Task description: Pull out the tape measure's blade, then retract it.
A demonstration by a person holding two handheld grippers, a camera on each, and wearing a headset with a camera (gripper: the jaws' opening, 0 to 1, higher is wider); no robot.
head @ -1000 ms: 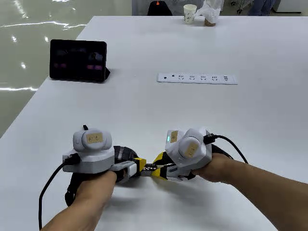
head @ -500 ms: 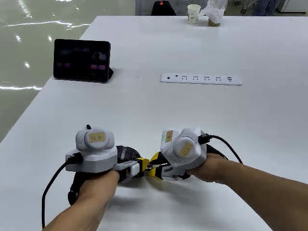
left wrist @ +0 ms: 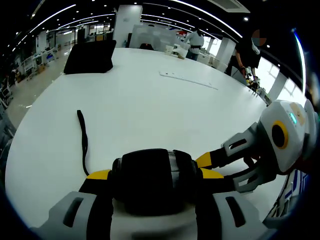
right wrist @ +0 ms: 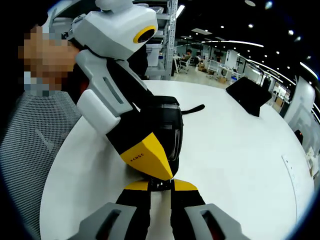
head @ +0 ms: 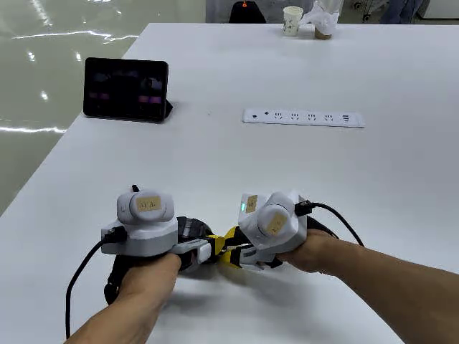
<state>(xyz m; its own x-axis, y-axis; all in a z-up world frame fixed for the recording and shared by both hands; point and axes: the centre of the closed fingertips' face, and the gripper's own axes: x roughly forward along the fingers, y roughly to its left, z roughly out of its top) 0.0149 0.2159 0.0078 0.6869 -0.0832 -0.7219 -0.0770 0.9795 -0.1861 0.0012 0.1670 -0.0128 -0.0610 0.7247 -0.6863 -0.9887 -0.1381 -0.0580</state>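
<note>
Between my left gripper's jaws sits the tape measure, a round black case clamped from both sides and resting low on the white table. My right gripper meets it head-on: its yellow-tipped jaws are pressed almost together on something small at the mouth of the case, which I take to be the end of the blade, though it is too small to be sure. Little or no blade shows outside the case, so I judge the pull-out has barely begun.

The thin hold on the right is my main worry. If I pinch only the very tip, it may slip free as I draw my hands apart, and the spring would snap the blade back into the case. The case is rounded, so a pull that runs off the line of the mouth may twist it in my left jaws or kink the blade. On the way back, letting go too early would let the blade whip.

Just beyond the case its black strap trails loose on the table and might snag. Farther off lie a power strip and a dark tablet, both well apart from my work.
</note>
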